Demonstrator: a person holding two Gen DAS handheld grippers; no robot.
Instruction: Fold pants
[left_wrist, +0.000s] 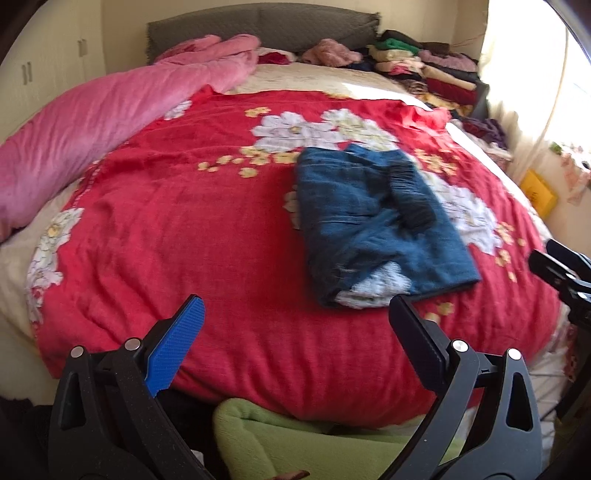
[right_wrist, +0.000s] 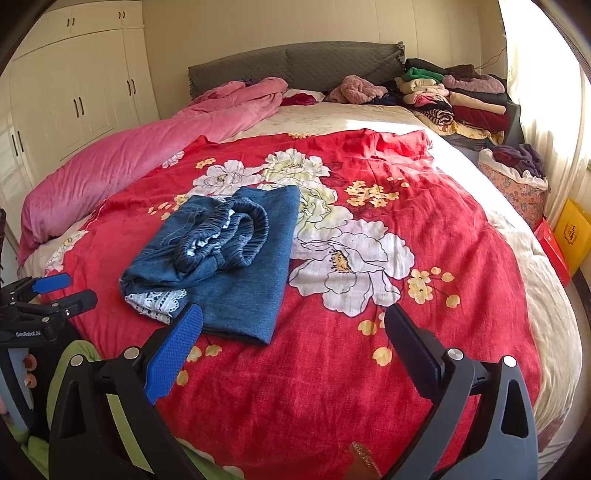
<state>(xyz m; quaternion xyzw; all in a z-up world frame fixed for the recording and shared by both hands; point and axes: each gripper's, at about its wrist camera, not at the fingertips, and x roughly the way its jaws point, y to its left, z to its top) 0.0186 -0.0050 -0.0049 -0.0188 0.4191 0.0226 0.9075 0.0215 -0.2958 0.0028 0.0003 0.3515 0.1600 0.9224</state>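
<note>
Pants, blue denim ones, lie folded small on the red flowered bed cover, just ahead of our left gripper and right gripper, both wide apart, empty. We think folding looks nearly done.

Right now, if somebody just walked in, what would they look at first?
Probably the bright red blanket with big white flowers, spread over the bed. Next, the blue pants lying folded on it, waistband bunched on top. A puffy pink quilt lies along the bed's left side.
</note>
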